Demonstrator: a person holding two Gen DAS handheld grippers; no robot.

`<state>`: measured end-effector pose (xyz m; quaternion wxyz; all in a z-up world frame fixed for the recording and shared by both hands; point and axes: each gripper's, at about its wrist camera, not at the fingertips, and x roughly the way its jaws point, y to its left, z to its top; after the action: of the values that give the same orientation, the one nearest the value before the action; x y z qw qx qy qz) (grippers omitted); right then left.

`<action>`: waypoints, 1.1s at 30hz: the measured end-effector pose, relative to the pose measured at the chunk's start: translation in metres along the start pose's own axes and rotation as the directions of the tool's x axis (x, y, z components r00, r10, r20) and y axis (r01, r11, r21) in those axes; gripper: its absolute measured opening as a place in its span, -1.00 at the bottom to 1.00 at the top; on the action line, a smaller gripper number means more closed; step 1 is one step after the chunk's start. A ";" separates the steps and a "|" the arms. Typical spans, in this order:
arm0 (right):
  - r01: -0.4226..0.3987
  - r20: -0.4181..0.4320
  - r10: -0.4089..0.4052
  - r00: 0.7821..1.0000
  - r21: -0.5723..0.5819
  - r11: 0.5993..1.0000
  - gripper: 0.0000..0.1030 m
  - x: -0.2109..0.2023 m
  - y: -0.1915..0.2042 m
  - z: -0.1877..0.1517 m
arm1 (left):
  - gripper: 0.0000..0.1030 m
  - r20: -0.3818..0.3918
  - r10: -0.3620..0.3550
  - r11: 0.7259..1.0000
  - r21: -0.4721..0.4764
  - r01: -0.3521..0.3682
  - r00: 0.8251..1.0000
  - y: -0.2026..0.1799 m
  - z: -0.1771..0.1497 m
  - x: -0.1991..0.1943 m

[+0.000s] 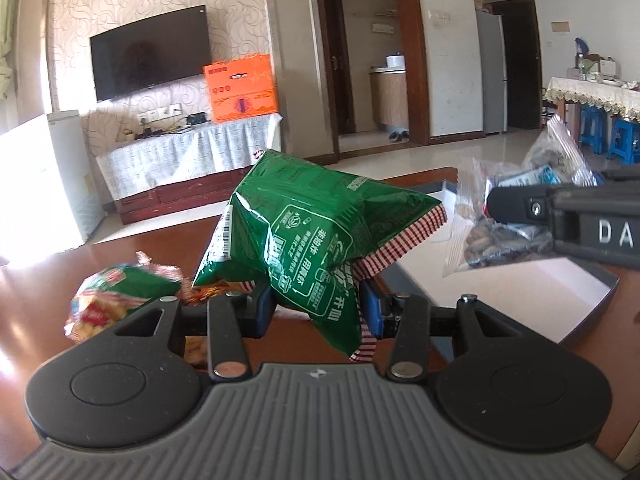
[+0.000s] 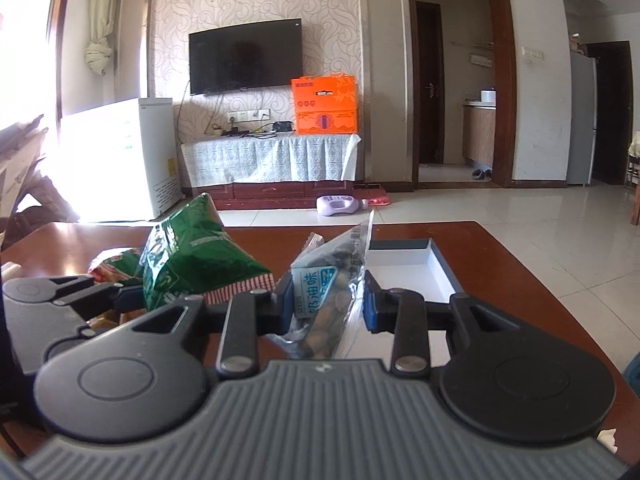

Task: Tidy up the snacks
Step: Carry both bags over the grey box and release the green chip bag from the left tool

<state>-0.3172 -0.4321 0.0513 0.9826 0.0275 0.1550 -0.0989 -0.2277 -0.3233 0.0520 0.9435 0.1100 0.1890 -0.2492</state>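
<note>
A reddish-brown desk (image 2: pixel 500 256) is seen carrying a shallow open box (image 2: pixel 440 276) with a white inside, in which nothing is seen lying. A green snack bag (image 1: pixel 312 232) with a red-checked edge is held clamped in the left tongs (image 1: pixel 318 308) and lifted clear of the desk, to the left of the box. A clear bag of brown nuts (image 2: pixel 332 300) with a blue-and-white label is gripped in the right tongs (image 2: pixel 326 304), near the box's left edge. A smaller red-and-green snack packet (image 1: pixel 108 300) is left lying on the desk at the left.
</note>
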 end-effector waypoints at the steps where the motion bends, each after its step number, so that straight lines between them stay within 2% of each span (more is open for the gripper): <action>1: 0.006 0.000 -0.006 1.000 0.002 1.000 -0.29 0.001 -0.002 -0.001 | -0.02 0.002 -0.008 1.000 0.000 0.008 1.000 -0.003 0.002 0.002; 12: 0.085 -0.015 -0.085 0.996 -0.003 0.996 -0.29 0.007 -0.025 -0.006 | -0.02 0.014 -0.094 0.995 0.027 0.094 0.995 -0.034 0.020 0.035; 17: 0.113 -0.038 -0.113 0.993 -0.013 0.994 -0.29 0.012 -0.034 -0.010 | -0.01 0.006 -0.153 0.988 0.026 0.152 0.988 -0.048 0.027 0.053; 22: 0.127 -0.082 -0.128 0.988 -0.018 0.992 -0.29 0.023 -0.043 -0.015 | 0.00 -0.024 -0.170 0.985 -0.001 0.170 0.985 -0.055 0.033 0.082; 33: 0.143 -0.136 -0.144 0.980 -0.019 0.990 -0.30 0.037 -0.048 -0.014 | 0.00 -0.037 -0.179 0.984 -0.019 0.178 0.983 -0.073 0.047 0.137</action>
<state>-0.2966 -0.4846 0.0256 0.9599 0.0186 0.2243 -0.1668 -0.1411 -0.4581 0.0297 0.9143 0.0902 0.2182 -0.3290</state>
